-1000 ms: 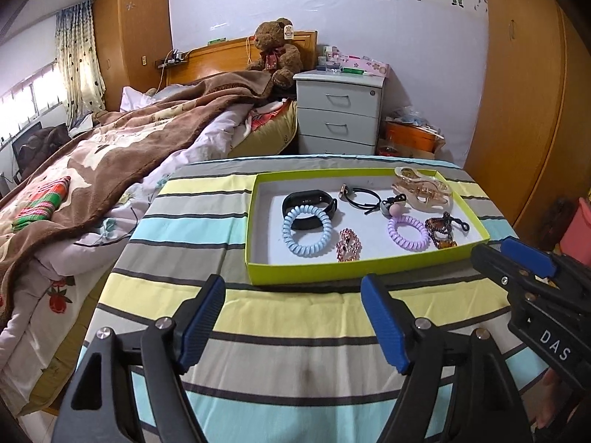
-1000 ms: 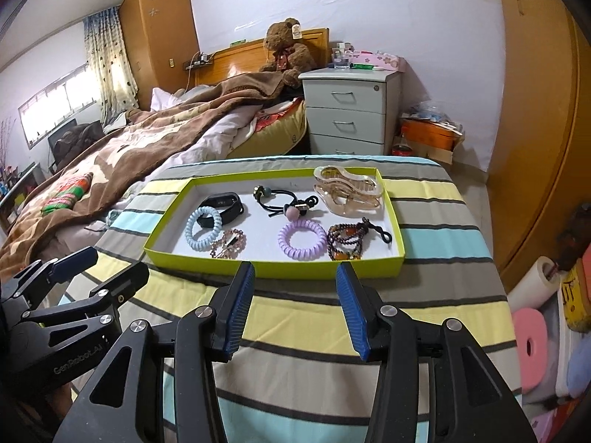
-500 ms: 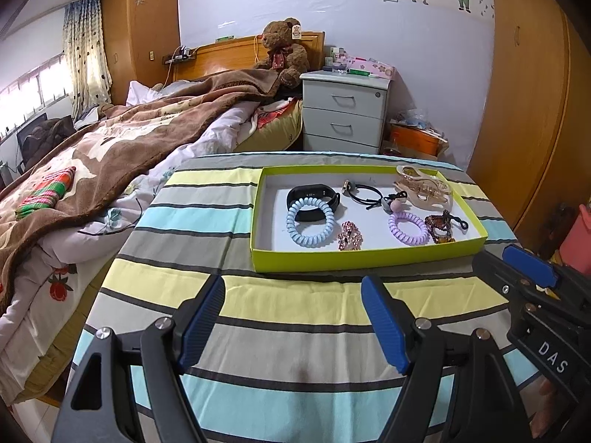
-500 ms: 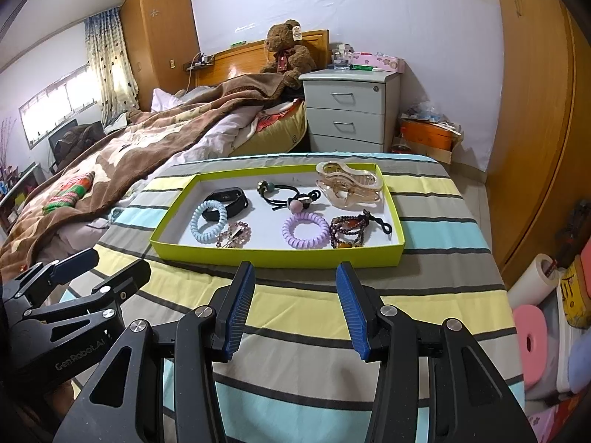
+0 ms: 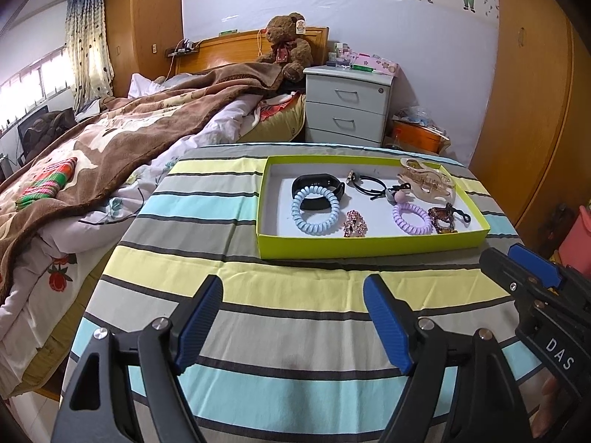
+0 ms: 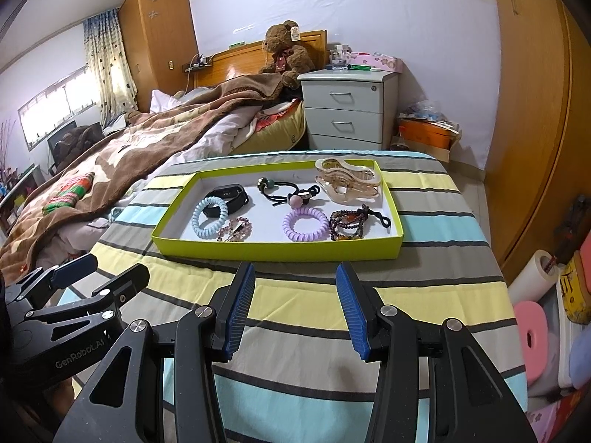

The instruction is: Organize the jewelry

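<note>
Striped surface (image 5: 295, 295) beside the bed, green tray (image 5: 369, 245) toward its far side with hair ties, bracelets and clip laid apart — probably sorted — left tool (image 5: 291, 317) and right tool (image 6: 293, 306) short of it, both wide, empty.

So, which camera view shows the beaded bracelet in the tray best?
The right wrist view: the beaded bracelet lies near the middle of that picture, its dark beads clear. In the left wrist view it sits far to the right, smaller, partly hidden by the green tray wall.
</note>
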